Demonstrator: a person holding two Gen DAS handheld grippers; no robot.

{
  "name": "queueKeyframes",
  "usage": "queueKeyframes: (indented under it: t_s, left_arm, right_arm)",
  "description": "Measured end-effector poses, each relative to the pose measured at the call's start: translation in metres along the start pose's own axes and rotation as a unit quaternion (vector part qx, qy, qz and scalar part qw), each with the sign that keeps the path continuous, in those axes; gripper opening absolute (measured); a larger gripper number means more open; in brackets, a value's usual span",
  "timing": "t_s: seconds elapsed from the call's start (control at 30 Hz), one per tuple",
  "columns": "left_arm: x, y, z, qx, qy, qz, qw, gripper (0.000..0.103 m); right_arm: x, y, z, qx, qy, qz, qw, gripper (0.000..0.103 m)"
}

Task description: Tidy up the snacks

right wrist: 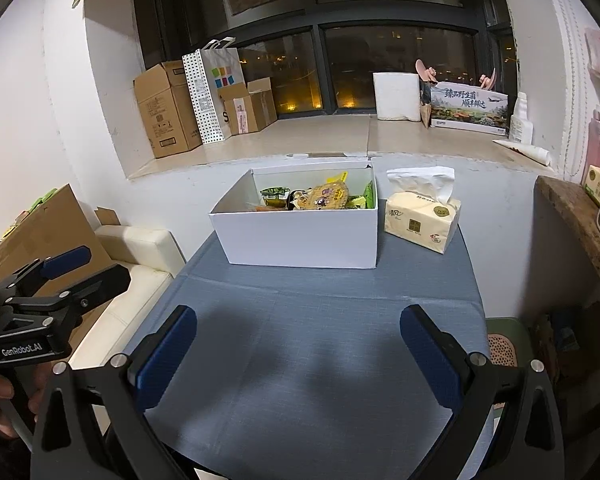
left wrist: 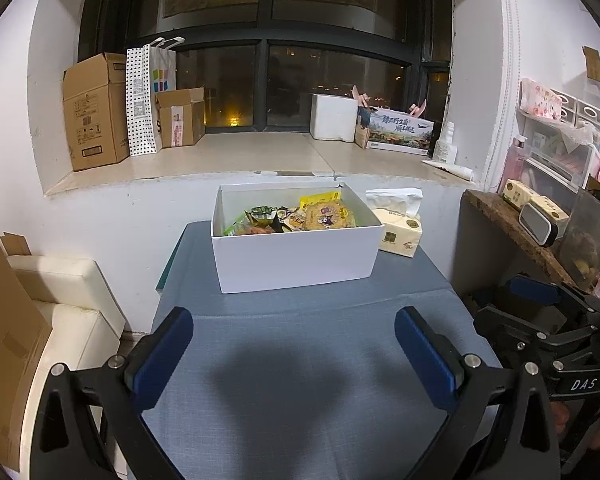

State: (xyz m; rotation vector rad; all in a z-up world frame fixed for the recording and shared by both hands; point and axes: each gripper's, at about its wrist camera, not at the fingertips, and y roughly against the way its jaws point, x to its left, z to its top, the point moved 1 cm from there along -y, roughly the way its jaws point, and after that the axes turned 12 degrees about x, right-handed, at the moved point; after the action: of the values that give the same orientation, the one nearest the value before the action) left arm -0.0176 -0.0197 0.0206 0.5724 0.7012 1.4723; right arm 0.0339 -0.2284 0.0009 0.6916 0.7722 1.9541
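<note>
Left gripper (left wrist: 294, 354): jaws spread wide, grasping nothing, poised over the bare blue tablecloth (left wrist: 300, 320). Right gripper (right wrist: 298, 354): likewise spread and empty, above the same cloth; each tool also shows at the edge of the other's view. The white box (left wrist: 296, 258), at 12 o'clock from both grippers, stands at the far end of the table and holds the snacks (left wrist: 296, 218): green packets toward its 9 o'clock side, a round yellow biscuit pack (left wrist: 330, 216) toward 3 o'clock. A tissue pack (left wrist: 398, 232) stands just beside the box at its 3 o'clock. No snack is visible on the cloth itself, so sorting appears either finished or not begun; which one cannot be told. If a packet is to be drawn out, a sound approach is from above the rim, descending on a single packet's edge, jaws aligned across its short side, while the other gripper steadies the box wall against sliding. Crinkly film may slip; close gently.
</note>
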Motion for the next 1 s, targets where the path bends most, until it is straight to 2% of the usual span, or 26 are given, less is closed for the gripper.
queueKeyframes:
  t_s: [1.0]
  left_arm:
    - [0.0019,-0.0014,-0.0027,0.006,-0.001,0.003,1.0,0.103]
  right_arm:
    - [0.0029,-0.0012,-0.0016,0.004,0.004,0.0,1.0,0.103]
